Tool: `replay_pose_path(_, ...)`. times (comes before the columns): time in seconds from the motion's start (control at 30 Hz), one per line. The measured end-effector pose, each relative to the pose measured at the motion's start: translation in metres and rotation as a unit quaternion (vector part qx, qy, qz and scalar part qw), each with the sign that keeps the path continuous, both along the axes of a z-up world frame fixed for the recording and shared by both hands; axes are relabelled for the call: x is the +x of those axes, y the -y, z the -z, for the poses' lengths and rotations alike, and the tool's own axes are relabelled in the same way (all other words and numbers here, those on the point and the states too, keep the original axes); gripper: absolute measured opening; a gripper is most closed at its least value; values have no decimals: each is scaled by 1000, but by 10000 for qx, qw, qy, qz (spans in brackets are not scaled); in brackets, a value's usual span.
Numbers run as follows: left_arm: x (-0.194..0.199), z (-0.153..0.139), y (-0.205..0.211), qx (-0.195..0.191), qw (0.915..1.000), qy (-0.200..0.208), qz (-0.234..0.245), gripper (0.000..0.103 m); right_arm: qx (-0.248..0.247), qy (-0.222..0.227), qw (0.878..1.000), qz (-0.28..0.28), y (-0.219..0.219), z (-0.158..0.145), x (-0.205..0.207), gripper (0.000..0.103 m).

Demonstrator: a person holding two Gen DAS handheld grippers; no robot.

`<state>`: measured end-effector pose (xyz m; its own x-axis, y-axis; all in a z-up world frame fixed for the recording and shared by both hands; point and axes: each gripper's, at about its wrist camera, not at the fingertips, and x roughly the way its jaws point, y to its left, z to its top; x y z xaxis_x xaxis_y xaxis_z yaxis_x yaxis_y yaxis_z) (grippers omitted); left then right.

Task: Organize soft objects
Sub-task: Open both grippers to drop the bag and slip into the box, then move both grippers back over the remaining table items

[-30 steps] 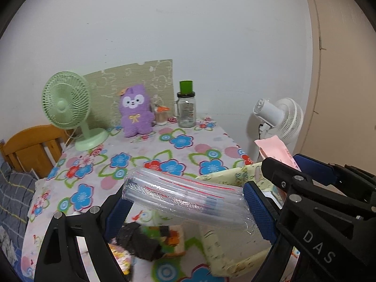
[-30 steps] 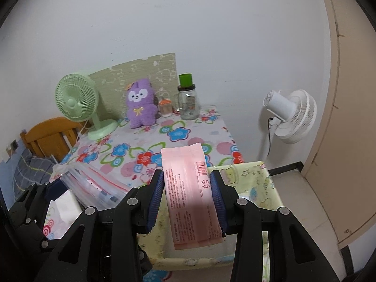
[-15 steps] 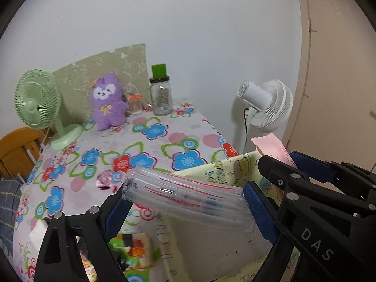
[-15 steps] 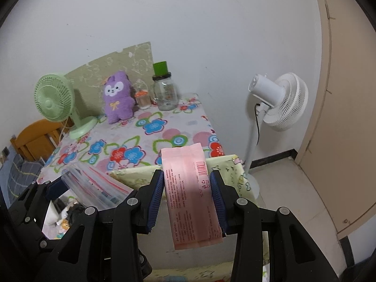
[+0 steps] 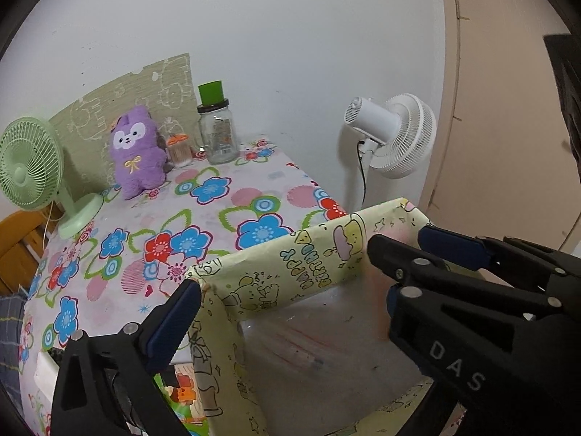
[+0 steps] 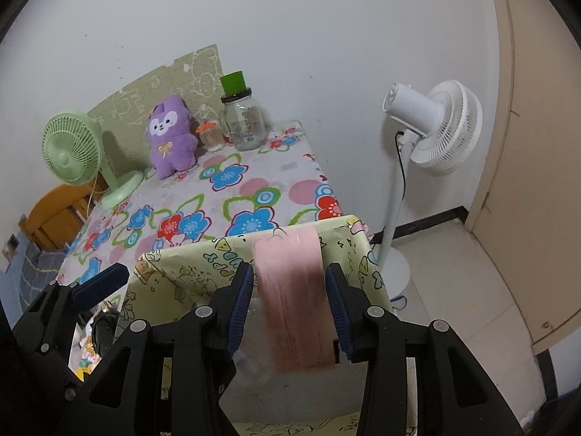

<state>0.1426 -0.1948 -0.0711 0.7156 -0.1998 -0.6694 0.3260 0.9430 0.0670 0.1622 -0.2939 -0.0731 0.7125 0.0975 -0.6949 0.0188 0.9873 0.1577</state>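
Two handheld grippers meet over one yellow cartoon-print bin [image 6: 181,258] at the near edge of the table. The right gripper [image 6: 290,272] has its blue pads on either side of a single pink packet [image 6: 294,301], which hangs upright over the bin's mouth and is smeared by blur; whether the pads are clamping it cannot be told. The left gripper [image 5: 290,294] stands with its jaws spread and nothing between them, one blue pad just outside the bin's left corner, the other hidden behind the right gripper. Below it a bundle of clear zip bags [image 5: 308,345] lies inside the bin; their number cannot be made out. Beyond the bin stretches one flowered tablecloth [image 5: 218,218]. At its far end, against the wall, stand one purple plush toy [image 5: 136,152], one small orange-lidded container [image 5: 179,149] just beside it, and one glass jar [image 5: 216,134] with a green cap. There are two fans: a green desk fan [image 5: 27,170] on the table's left side, and a white pedestal fan [image 5: 395,134] on the floor to the right. One wooden chair [image 5: 18,239] shows at far left.
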Motion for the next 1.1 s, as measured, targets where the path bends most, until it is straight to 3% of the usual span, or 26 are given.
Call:
replay_pose_path(0.13,0,1,2,52,10000,-25,50,103,-64,64,9999,-90,-3,-2,-5,67)
replay_pose_path(0.43,-14,-8,0,107,9998,163,-32,103,-166,244,9995,-73,-7,-12,-19,82)
replay_pose_path(0.73,-34,-24,-14,43,9991,390,-143,103,-245,503,9984,-49,-18,-28,-39,91)
replay_pose_path(1.1,-55,-37,-41,-209,9989,366,-218,103,-348,730,9967,-76,-45,-47,-66,91)
